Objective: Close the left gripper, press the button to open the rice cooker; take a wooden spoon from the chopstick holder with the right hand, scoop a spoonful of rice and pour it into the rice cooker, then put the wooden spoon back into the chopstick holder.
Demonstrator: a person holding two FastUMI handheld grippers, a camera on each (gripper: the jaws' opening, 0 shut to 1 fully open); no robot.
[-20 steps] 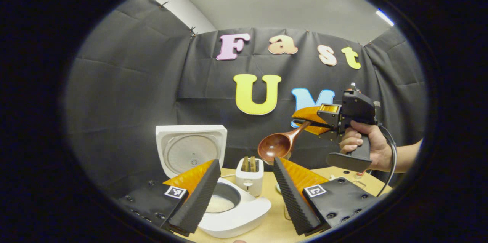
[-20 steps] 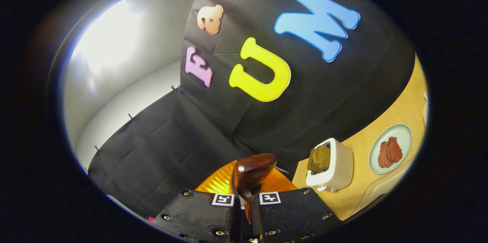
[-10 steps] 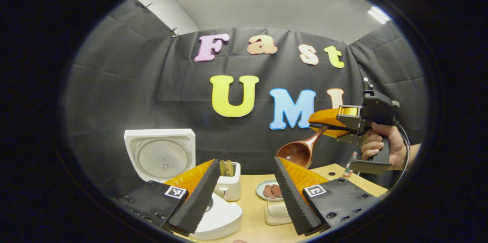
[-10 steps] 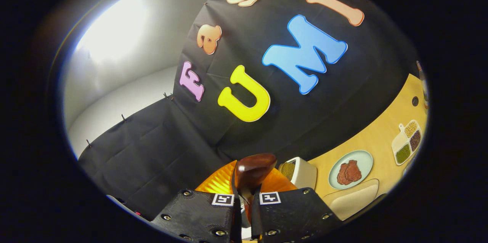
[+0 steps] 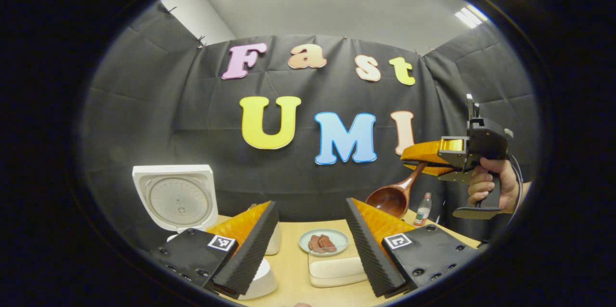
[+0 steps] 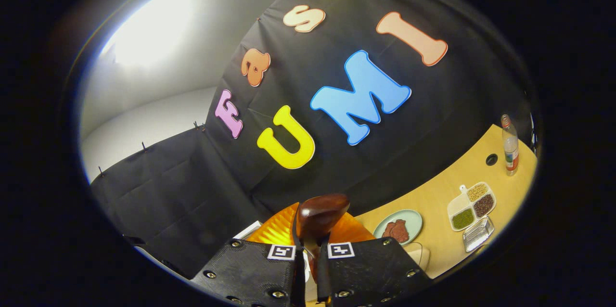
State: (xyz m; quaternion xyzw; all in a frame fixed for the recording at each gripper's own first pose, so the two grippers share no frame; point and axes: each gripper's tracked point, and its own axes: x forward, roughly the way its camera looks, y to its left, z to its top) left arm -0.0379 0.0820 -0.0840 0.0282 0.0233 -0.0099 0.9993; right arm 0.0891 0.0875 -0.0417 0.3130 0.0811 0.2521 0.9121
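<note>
Fingers (image 5: 250,244) of my left gripper (image 5: 308,244) stand wide apart at the bottom of the left gripper view, holding nothing, with the open rice cooker (image 5: 175,196) at lower left. My right gripper (image 6: 308,254) is clamped on the wooden spoon (image 6: 320,213), bowl projecting forward at bottom centre of the right gripper view. At the right of the left gripper view, I see that spoon raised above the table (image 5: 293,273), bowl hanging down and to the left.

You hold a dark reddish-brown wooden spoon (image 5: 394,197) above the tan table (image 6: 433,201). On that table, the rice cooker (image 5: 175,196) is white and the plate (image 6: 409,218) pale green, carrying reddish-brown meat (image 6: 397,230). Beside the plate, the divided tray (image 6: 469,206) is white with green, brown and beige fillings.
</note>
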